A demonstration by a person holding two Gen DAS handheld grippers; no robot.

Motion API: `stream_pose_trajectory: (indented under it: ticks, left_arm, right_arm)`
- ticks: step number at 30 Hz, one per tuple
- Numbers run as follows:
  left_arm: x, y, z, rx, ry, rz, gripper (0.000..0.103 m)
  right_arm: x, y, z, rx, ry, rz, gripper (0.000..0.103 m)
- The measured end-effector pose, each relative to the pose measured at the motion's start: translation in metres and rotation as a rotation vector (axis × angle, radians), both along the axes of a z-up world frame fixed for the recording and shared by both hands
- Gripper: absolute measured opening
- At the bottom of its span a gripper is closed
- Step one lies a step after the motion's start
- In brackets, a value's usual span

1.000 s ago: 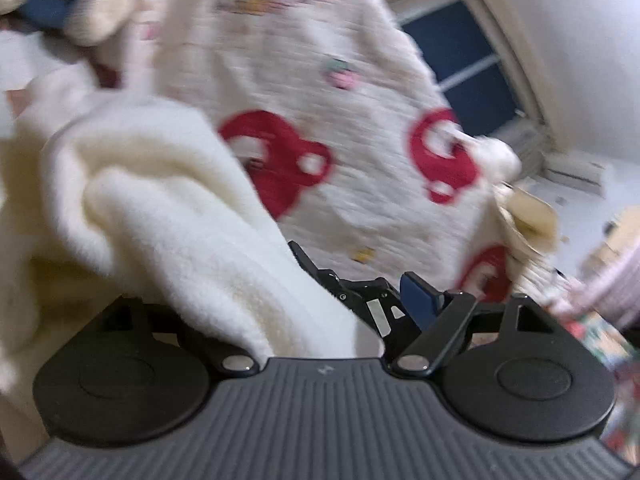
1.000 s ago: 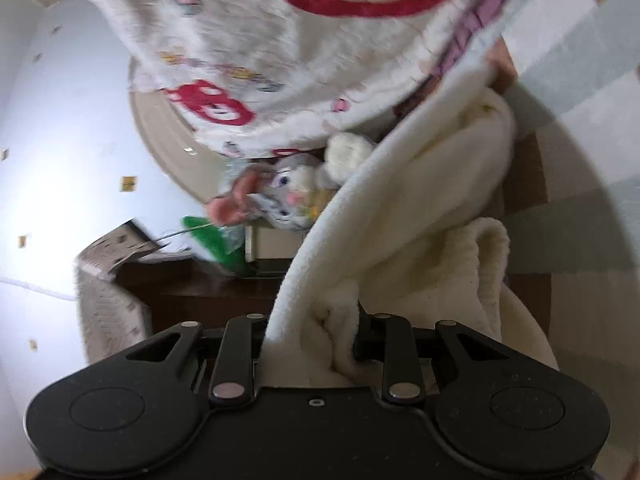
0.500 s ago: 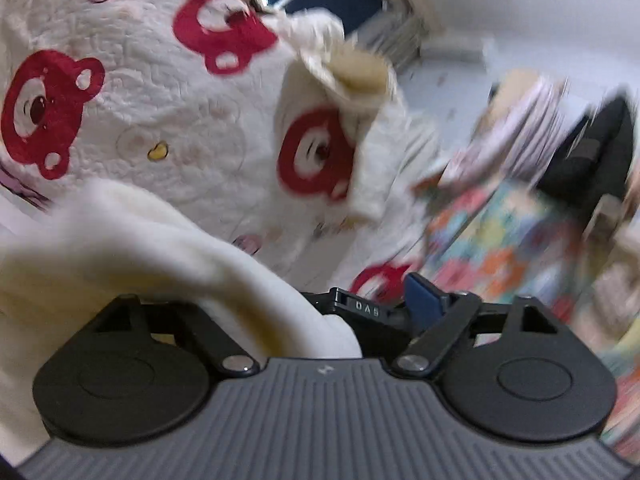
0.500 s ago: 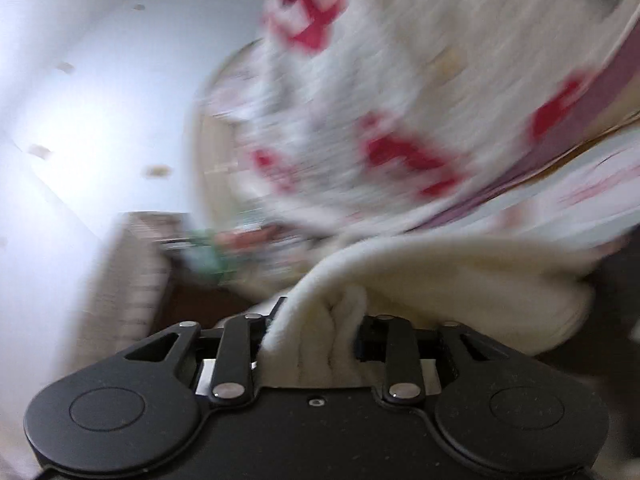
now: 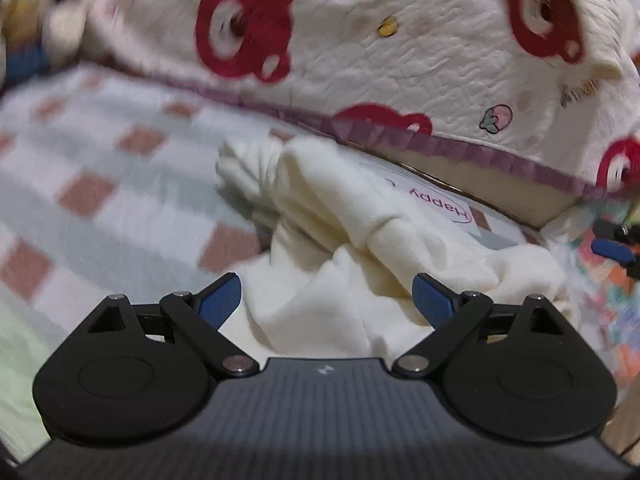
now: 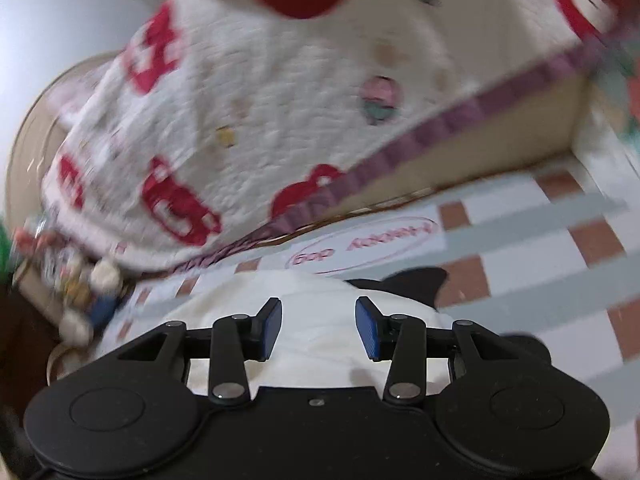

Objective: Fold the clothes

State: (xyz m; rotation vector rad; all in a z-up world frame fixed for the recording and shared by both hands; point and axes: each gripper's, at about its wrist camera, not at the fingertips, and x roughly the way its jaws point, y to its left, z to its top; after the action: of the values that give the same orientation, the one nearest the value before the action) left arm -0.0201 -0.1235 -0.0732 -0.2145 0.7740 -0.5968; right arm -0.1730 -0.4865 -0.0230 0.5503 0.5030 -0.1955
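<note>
A cream fleece garment [image 5: 344, 232] lies crumpled on the checked bedsheet [image 5: 100, 168]. My left gripper [image 5: 326, 298] is open wide, its blue pads on either side of the fleece just above it. In the right wrist view the same fleece [image 6: 320, 320] lies under my right gripper [image 6: 319, 330], which is open with nothing between its blue pads. A dark piece of fabric [image 6: 416, 280] shows at the fleece's far right edge.
A quilt with red bear faces [image 5: 380, 40] is heaped behind the garment, with a purple trim edge [image 5: 440, 144]. Stuffed toys [image 6: 88, 284] sit at the bed's left edge. The other gripper's blue pad [image 5: 612, 248] shows at far right.
Both grippers were shut on the cream fleece and held it up; now both are open and the fleece lies on the bedsheet. Both cameras swung down toward the bed.
</note>
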Motion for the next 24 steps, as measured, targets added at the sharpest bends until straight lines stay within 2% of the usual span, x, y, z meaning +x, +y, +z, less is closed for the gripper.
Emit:
stream_pose_trajectory:
  ticks: [2,3,4,6,8,12,15,17,20,21,23,24]
  left_arm:
    - [0.002,0.006,-0.006,-0.061,0.011,0.01,0.093]
    - [0.0,0.008,-0.008,-0.079,0.009,0.013,0.093]
    - [-0.001,0.006,-0.01,-0.064,0.012,0.001,0.093]
    - [-0.002,-0.005,-0.011,-0.024,0.016,-0.03,0.092]
    - [-0.001,-0.021,-0.011,0.006,0.037,-0.102,0.092]
    - [-0.016,-0.04,-0.007,0.054,0.016,-0.223,0.092]
    - [-0.029,-0.05,-0.008,0.112,-0.004,-0.292,0.093]
    - [-0.036,-0.058,-0.011,0.154,0.006,-0.338,0.093]
    - [-0.044,-0.07,-0.019,0.267,-0.017,-0.369,0.094]
    - [-0.047,-0.074,-0.022,0.311,-0.028,-0.377,0.09]
    - [-0.054,-0.088,-0.033,0.472,-0.101,-0.354,0.081]
    - [-0.054,-0.089,-0.035,0.482,-0.1,-0.35,0.065]
  right_arm:
    - [-0.011,0.012,0.006,-0.055,-0.05,0.053,0.048]
    - [-0.014,0.021,0.008,-0.056,-0.083,0.107,0.052]
    - [-0.016,0.029,0.009,-0.057,-0.117,0.162,0.062]
    - [-0.014,0.047,0.008,-0.03,-0.099,0.324,0.075]
    - [-0.013,0.07,0.004,-0.082,-0.054,0.444,0.077]
    - [-0.003,0.125,-0.02,-0.316,0.128,0.529,0.077]
    - [0.004,0.136,-0.04,-0.413,0.244,0.52,0.077]
    - [0.009,0.129,-0.04,-0.394,0.268,0.476,0.077]
    - [0.003,0.105,-0.033,-0.311,0.244,0.384,0.077]
    - [0.0,0.098,-0.033,-0.271,0.238,0.354,0.077]
    - [0.001,0.081,-0.037,-0.188,0.236,0.308,0.077]
    - [0.002,0.075,-0.039,-0.157,0.236,0.292,0.077]
